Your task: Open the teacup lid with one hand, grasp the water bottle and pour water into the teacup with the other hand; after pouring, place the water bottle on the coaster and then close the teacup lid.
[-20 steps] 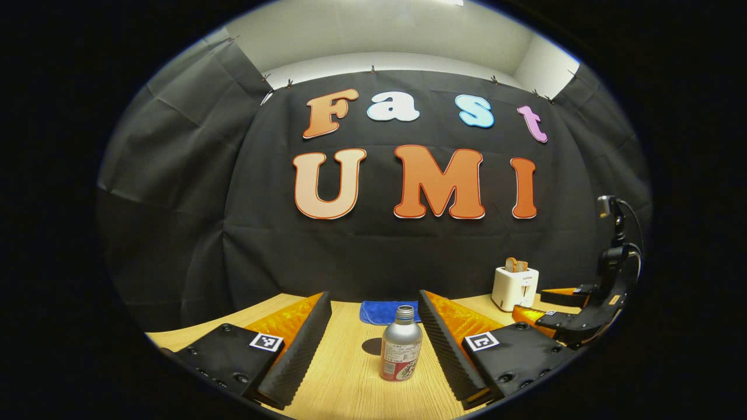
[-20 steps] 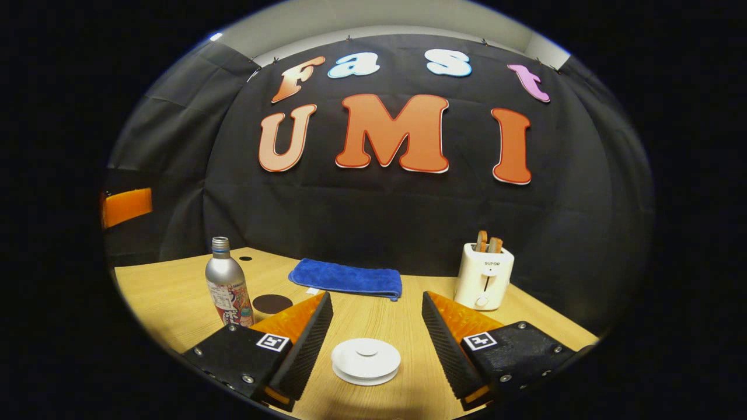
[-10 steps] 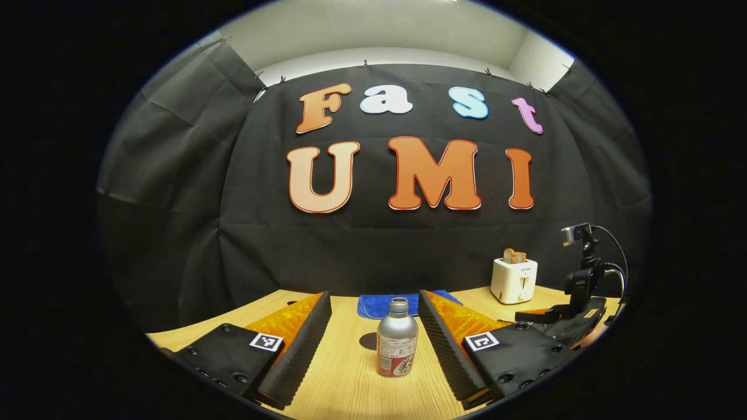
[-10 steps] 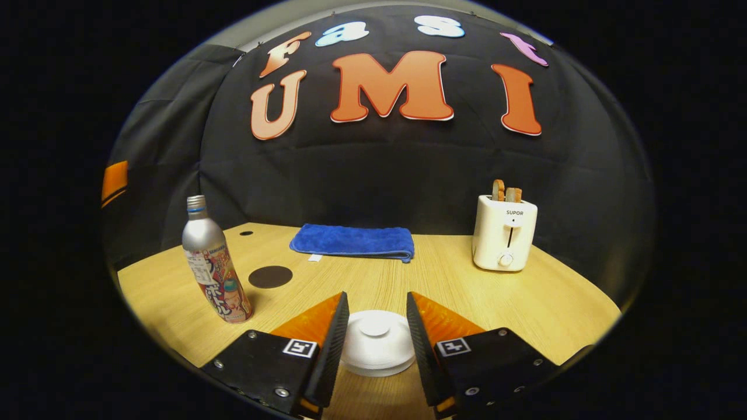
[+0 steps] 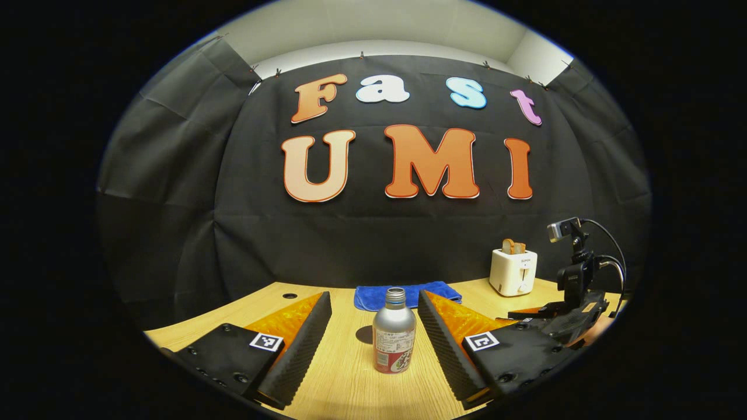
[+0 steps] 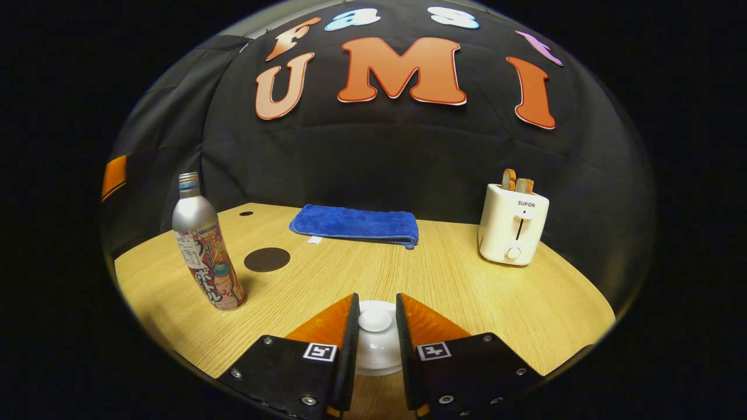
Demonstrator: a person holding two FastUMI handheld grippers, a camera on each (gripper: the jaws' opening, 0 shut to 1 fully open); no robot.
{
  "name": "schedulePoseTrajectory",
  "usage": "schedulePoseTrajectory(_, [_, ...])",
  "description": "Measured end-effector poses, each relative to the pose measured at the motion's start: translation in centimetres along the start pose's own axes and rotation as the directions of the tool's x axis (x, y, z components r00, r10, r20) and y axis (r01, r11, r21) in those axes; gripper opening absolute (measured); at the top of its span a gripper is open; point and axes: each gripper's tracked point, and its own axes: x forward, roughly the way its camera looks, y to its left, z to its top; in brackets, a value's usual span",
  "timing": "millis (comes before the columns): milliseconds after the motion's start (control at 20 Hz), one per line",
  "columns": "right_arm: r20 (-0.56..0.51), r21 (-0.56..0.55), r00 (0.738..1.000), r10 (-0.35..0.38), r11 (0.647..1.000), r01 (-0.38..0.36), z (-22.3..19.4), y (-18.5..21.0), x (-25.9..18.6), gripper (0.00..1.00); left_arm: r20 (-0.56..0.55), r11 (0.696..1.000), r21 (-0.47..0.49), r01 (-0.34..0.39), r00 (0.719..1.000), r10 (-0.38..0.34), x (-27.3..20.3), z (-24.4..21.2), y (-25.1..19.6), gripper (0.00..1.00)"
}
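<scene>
In the left gripper view, the left gripper [image 5: 373,326] hangs low over the pale wooden table [image 5: 344,385] with its two ribbed fingers spread wide; the silver aluminium water bottle with a red printed label [image 5: 394,338] stands upright in the gap between them, touched by neither and nearer the right-hand finger; its neck is uncapped. Just behind the bottle a sliver of the dark round coaster [image 5: 366,334] lies flat on the table; beyond it lies the folded blue cloth [image 5: 373,297], and farther right the cream two-slot toaster holding two slices of bread [image 5: 513,271]. The other tongs show at the far right edge of this view.

In the right gripper view, the right gripper [image 6: 374,324] has its fingers drawn close about the small knob of the white round teacup lid [image 6: 374,344]; they seem to pinch the knob, though true contact is hard to judge. The lid sits directly between and below the fingers, and the cup beneath it is hidden. The bottle [image 6: 201,251] stands well to the left of these tongs, the coaster [image 6: 266,259] just beyond it to the right; the cloth [image 6: 356,224] lies ahead, the toaster [image 6: 513,224] ahead and to the right.
</scene>
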Motion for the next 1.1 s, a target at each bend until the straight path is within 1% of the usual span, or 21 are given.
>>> schedulePoseTrajectory(50, [-0.002,-0.005,1.0,0.001,1.0,-0.001,0.0,0.1,0.0,0.3,-0.009,1.0,-0.001,0.001,1.0,-0.001,0.3,-0.3,0.0,0.97])
schedulePoseTrajectory(150, [-0.005,-0.011,1.0,0.008,1.0,-0.008,0.2,0.1,0.1,0.25,-0.024,1.0,-0.004,0.005,1.0,-0.005,0.7,-0.8,0.0,0.98])
schedulePoseTrajectory(350, [0.004,0.044,1.0,0.025,0.999,-0.025,0.5,0.3,0.0,0.2,-0.05,0.999,-0.011,0.034,0.998,-0.034,1.6,-1.9,-0.8,0.98])
schedulePoseTrajectory(650, [0.046,0.095,0.998,0.037,0.995,-0.041,2.1,-0.3,-1.1,0.19,-0.12,0.997,-0.033,0.073,0.99,-0.077,3.1,-5.3,-2.1,0.97])
schedulePoseTrajectory(800, [0.07,0.1,0.997,0.038,0.994,-0.045,3.2,-0.7,-2.0,0.19,-0.167,0.995,-0.074,0.066,0.983,-0.078,4.1,-7.2,-2.3,0.98])
schedulePoseTrajectory(1000, [0.104,0.132,0.994,0.042,0.99,-0.055,4.7,-1.4,-3.2,0.19,-0.202,0.994,-0.09,0.067,0.976,-0.084,5.8,-9.2,-2.6,0.98])
schedulePoseTrajectory(1100, [0.125,0.141,0.991,0.036,0.989,-0.054,5.6,-1.9,-3.9,0.19,-0.228,0.993,-0.106,0.054,0.971,-0.077,6.5,-10.4,-2.6,0.98])
